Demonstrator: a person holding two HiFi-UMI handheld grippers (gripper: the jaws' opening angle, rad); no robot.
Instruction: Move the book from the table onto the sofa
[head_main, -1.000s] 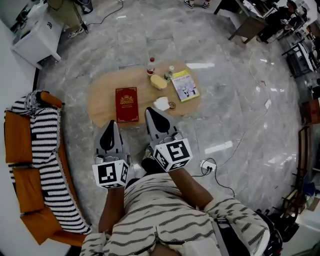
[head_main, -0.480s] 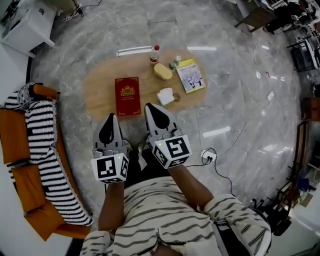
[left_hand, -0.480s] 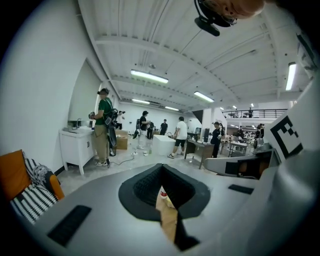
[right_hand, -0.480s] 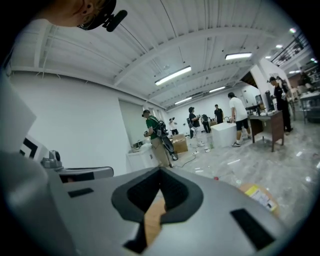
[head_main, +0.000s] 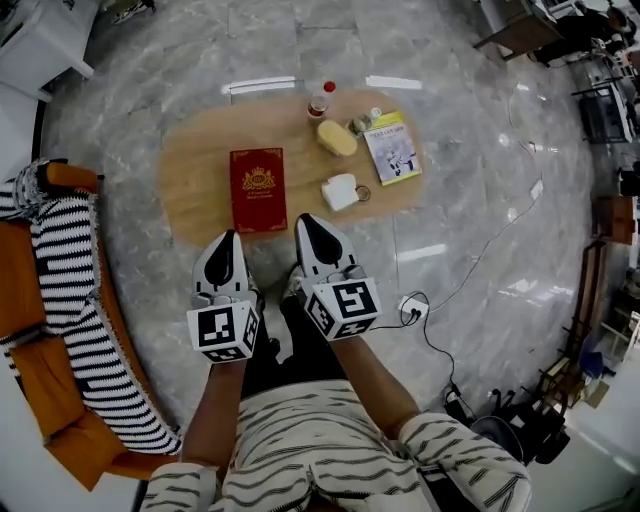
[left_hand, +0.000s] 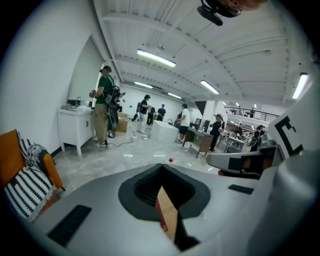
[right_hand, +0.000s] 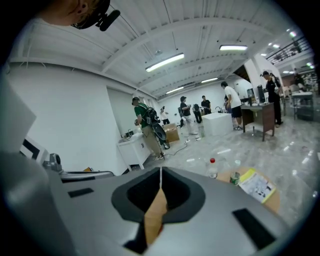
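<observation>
The red book (head_main: 258, 189) with a gold crest lies flat on the left half of the oval wooden table (head_main: 195, 180). My left gripper (head_main: 227, 236) is shut and empty, just short of the table's near edge, below the book. My right gripper (head_main: 303, 219) is shut and empty too, its tip over the near edge to the right of the book. In the left gripper view the shut left gripper (left_hand: 161, 166) shows a sliver of red and wood through its slit. The orange sofa (head_main: 40, 370) with a striped blanket stands at the left.
On the table's right half are a yellow-green booklet (head_main: 392, 147), a red-capped bottle (head_main: 322, 100), a yellow lump (head_main: 337, 138) and a white object (head_main: 341, 190). A power strip (head_main: 411, 303) and cable lie on the marble floor. People stand far back by desks (left_hand: 200, 137).
Both grippers have sunk lower together, side by side, still shut. The book and the other things on the table have not moved.
</observation>
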